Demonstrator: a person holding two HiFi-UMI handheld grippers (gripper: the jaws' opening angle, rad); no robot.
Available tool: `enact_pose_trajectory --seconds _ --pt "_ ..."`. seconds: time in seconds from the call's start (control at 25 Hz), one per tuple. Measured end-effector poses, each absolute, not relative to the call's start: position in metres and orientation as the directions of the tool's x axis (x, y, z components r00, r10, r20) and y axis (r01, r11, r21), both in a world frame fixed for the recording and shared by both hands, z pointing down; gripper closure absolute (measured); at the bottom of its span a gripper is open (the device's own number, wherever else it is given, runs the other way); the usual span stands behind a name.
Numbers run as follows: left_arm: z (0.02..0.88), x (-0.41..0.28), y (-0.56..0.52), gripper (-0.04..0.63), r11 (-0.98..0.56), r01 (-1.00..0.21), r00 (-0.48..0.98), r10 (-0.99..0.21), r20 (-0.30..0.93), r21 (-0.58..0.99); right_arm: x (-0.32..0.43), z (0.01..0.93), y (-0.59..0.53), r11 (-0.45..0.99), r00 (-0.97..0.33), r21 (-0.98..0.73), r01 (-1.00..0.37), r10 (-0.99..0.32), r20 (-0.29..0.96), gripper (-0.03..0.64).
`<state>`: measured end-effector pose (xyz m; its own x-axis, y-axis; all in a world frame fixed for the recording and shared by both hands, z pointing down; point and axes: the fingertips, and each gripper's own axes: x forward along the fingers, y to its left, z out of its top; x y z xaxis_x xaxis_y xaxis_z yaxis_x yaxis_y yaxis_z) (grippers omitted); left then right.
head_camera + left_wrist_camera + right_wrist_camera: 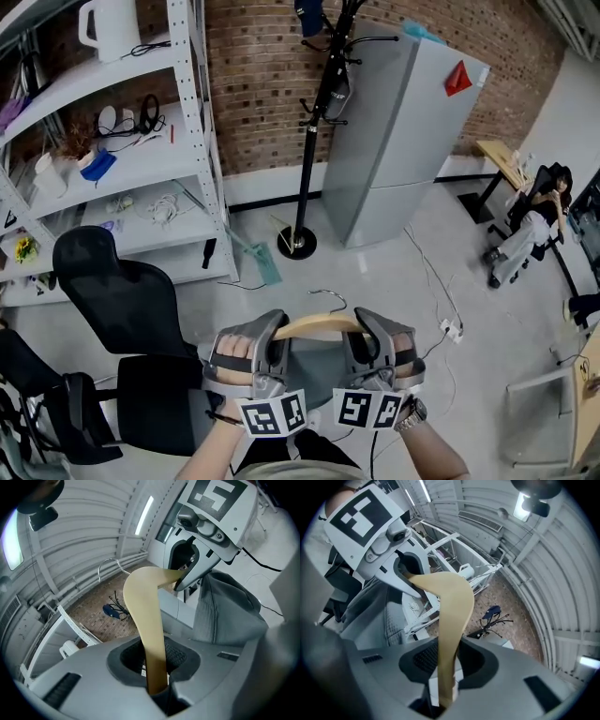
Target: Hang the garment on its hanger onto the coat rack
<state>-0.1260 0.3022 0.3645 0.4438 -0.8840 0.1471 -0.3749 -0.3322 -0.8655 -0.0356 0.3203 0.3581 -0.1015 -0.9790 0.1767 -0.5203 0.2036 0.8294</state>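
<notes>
A wooden hanger (322, 325) with a metal hook (327, 299) is held level between both grippers at the bottom centre of the head view. My left gripper (278, 330) is shut on its left arm (146, 620), and my right gripper (362, 325) is shut on its right arm (451, 620). A grey garment (314, 366) hangs from the hanger between the grippers, and its folds show in both gripper views (227, 606) (370, 613). The black coat rack (315, 122) stands farther off, against the brick wall, apart from the hanger.
A grey fridge (398, 131) stands just right of the coat rack. White metal shelving (202, 141) with clutter fills the left side. A black office chair (122, 300) is close on my left. A person (534, 220) sits at far right. Cables (441, 300) lie on the floor.
</notes>
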Motion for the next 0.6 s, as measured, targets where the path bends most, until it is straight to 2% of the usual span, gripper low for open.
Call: enact_pose_trajectory --seconds 0.6 --pt "0.339 -0.146 0.244 0.532 -0.296 -0.332 0.509 -0.856 0.094 -0.896 -0.058 0.334 0.270 0.129 -0.040 0.845 -0.519 -0.991 0.127 0.514"
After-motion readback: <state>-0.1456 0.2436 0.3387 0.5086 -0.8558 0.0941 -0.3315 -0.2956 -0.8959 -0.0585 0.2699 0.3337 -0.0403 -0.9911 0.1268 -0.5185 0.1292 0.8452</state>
